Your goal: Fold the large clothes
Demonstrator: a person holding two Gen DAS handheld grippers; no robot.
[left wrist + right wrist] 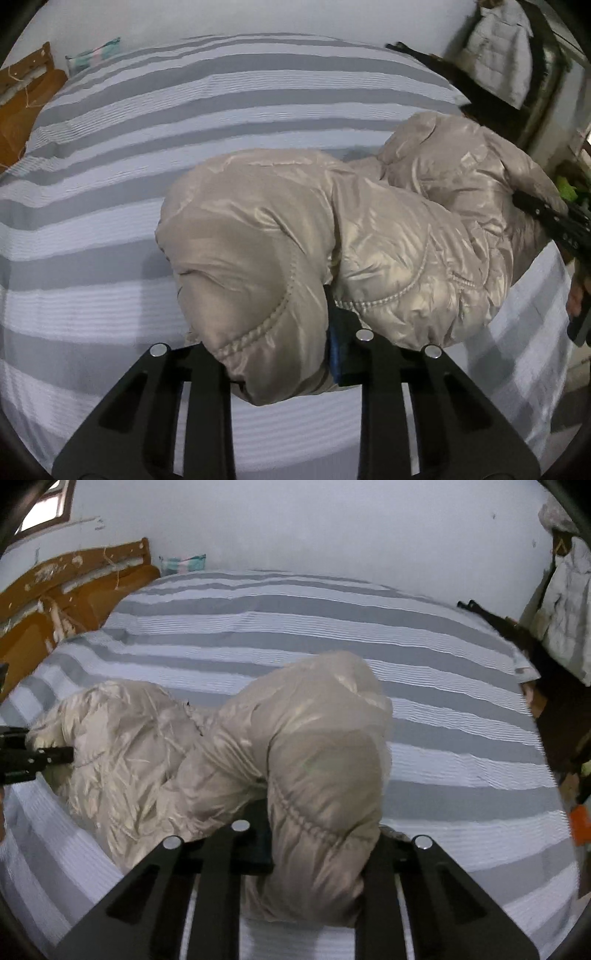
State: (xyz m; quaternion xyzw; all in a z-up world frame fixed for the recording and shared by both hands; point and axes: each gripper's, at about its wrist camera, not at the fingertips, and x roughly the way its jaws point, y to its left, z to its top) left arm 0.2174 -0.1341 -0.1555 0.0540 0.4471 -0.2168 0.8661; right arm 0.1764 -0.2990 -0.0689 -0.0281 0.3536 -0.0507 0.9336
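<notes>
A shiny beige puffer jacket [388, 229] is bunched up and lifted over the striped bed. In the left wrist view my left gripper [280, 354] is shut on a padded fold of its edge; a blue pad [337, 350] presses into the fabric. The right gripper [546, 218] shows at the far right, biting into the jacket's other end. In the right wrist view my right gripper [317, 845] is shut on a thick fold of the jacket [314, 738], which hides the fingertips. The left gripper [55, 755] pinches the crumpled part at the left edge.
A grey-and-white striped bedcover [147, 166] spreads beyond the jacket. A worn wooden headboard [74, 587] and a small folded cloth [183, 563] sit at the far left by the white wall. A pale quilted garment [498, 48] hangs at the right above dark furniture.
</notes>
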